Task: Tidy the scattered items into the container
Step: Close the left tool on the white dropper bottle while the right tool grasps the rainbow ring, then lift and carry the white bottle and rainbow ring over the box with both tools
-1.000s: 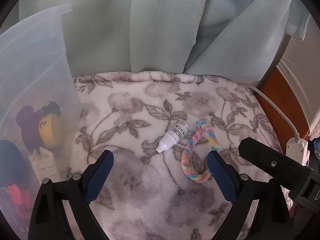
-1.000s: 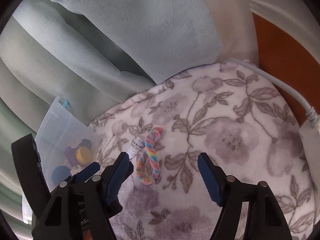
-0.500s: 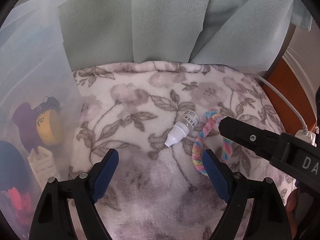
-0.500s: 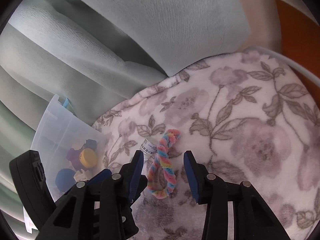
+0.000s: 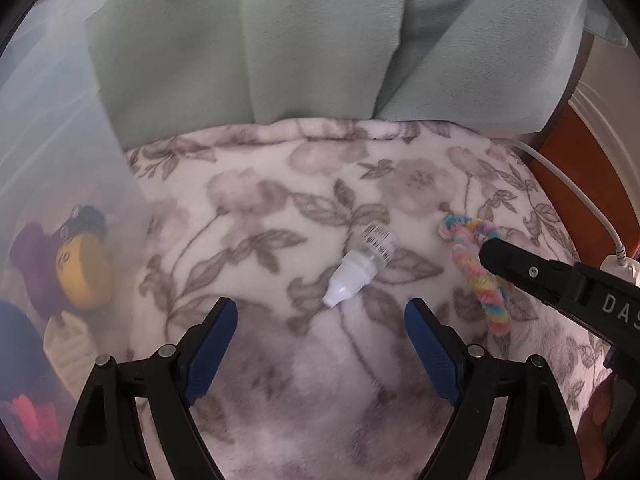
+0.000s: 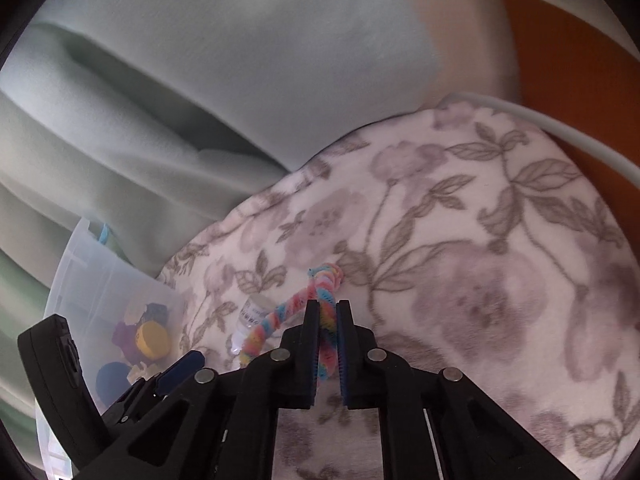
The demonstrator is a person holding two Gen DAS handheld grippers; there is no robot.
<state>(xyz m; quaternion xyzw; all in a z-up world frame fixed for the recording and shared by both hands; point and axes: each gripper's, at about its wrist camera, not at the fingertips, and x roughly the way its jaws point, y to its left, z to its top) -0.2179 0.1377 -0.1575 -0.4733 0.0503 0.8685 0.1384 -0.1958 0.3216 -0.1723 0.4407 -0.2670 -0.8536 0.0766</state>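
- The right gripper (image 6: pixel 328 316) had its jaws clamped tight on one strand of the rainbow twisted rope ring (image 6: pixel 288 316), which lay pinched between the two blue pads where it rested on the blanket.
- In the left wrist view the same right gripper (image 5: pixel 486 254) came in from the right edge, its black tip pressed against the rope ring (image 5: pixel 480 276) about midway along the loop.
- The left gripper (image 5: pixel 320 332) stood wide open with nothing between its blue pads (image 5: pixel 212 344); it hung over bare blanket, just short of the dropper bottle.
- The small clear dropper bottle (image 5: pixel 360 268) lay on its side on the blanket, white cap pointing toward the left gripper, its labelled body toward the rope ring; it lay near the ring, and whether they touched could not be told.
- In the right wrist view the bottle (image 6: pixel 250 316) showed only in part, just left of the rope ring.
- The floral fleece blanket (image 5: pixel 256 208) covered the surface; a pale green curtain (image 5: pixel 240 40) hung behind it.
- The translucent plastic container (image 6: pixel 76 272) stood at the blanket's left edge. Inside it were a yellow-and-purple toy figure (image 5: pixel 68 256), something dark blue and something red, all blurred by the wall.
- A white cable (image 5: pixel 568 188) ran along the blanket's right side.
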